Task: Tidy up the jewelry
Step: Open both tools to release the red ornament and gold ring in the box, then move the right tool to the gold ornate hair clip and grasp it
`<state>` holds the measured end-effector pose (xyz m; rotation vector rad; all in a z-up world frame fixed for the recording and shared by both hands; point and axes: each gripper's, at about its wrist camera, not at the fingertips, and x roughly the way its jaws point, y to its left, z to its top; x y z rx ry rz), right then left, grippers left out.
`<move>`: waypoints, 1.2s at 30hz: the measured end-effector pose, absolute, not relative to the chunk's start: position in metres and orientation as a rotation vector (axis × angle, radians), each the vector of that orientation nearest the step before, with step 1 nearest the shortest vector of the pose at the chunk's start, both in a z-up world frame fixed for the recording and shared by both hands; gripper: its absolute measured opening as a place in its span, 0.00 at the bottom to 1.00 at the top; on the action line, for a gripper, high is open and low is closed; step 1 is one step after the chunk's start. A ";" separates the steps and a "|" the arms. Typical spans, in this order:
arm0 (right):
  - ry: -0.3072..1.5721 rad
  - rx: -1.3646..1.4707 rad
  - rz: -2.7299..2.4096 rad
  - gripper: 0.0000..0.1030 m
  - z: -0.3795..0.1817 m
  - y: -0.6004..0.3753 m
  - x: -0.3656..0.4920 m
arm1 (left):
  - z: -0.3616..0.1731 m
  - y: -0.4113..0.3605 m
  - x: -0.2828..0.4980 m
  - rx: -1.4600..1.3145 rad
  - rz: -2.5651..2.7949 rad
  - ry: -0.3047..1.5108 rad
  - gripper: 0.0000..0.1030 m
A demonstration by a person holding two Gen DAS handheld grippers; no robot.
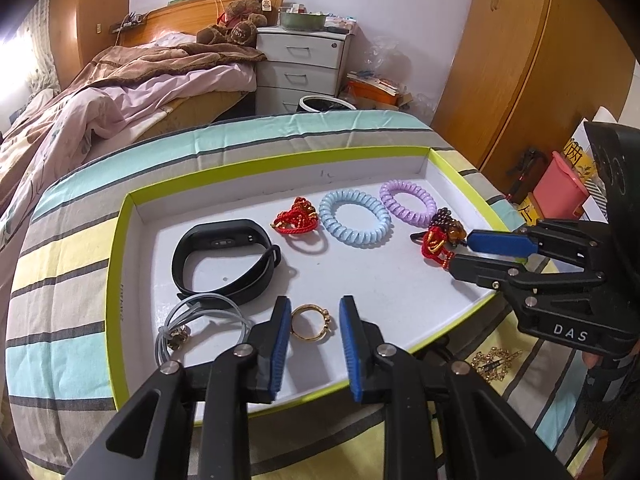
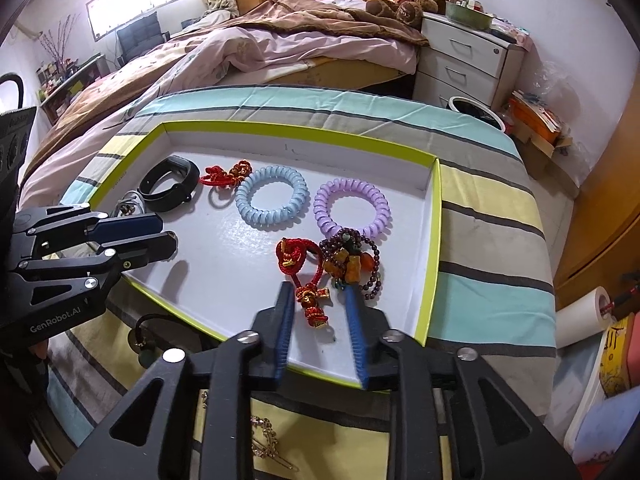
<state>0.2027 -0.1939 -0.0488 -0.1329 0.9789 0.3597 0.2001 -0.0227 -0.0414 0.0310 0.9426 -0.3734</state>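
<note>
A white tray with a lime rim (image 1: 120,248) (image 2: 434,240) lies on a striped cloth. My left gripper (image 1: 314,310) (image 2: 168,236) is open with its fingers either side of a gold ring (image 1: 310,324). My right gripper (image 2: 318,294) (image 1: 460,248) is open around a red knotted cord charm (image 2: 308,284) (image 1: 434,246), next to a purple bead bracelet with amber charms (image 2: 352,264). Also in the tray are a black fitness band (image 1: 224,256), a grey cord loop (image 1: 200,320), a second red cord (image 1: 296,218), a blue coil hair tie (image 1: 354,218) and a purple one (image 1: 408,202).
A gold chain (image 1: 494,362) lies on the cloth outside the tray's near edge, and a gold hair clip (image 2: 266,440) shows under my right gripper. A bed (image 1: 100,92), white drawers (image 1: 300,68) and wooden wardrobes (image 1: 532,60) stand behind. A pink bin (image 1: 560,192) stands at right.
</note>
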 end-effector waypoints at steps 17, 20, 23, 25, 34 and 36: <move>0.828 -0.036 0.352 0.47 -0.015 -0.202 0.157 | 0.003 -0.008 0.142 -0.004 -0.296 0.810 0.52; 0.811 -0.010 0.351 0.47 -0.013 -0.208 0.140 | 0.005 -0.002 0.127 -0.018 -0.301 0.812 0.53; 0.823 0.004 0.353 0.47 -0.018 -0.215 0.125 | 0.005 0.006 0.113 -0.021 -0.279 0.811 0.53; 0.839 0.006 0.349 0.47 -0.025 -0.218 0.118 | 0.001 0.012 0.103 -0.051 -0.294 0.815 0.53; 0.873 -0.015 0.411 0.47 -0.045 -0.216 0.099 | -0.014 0.033 0.075 -0.162 -0.309 0.835 0.53; 0.876 -0.056 0.430 0.47 -0.048 -0.210 0.099 | -0.015 0.035 0.072 -0.180 -0.322 0.848 0.53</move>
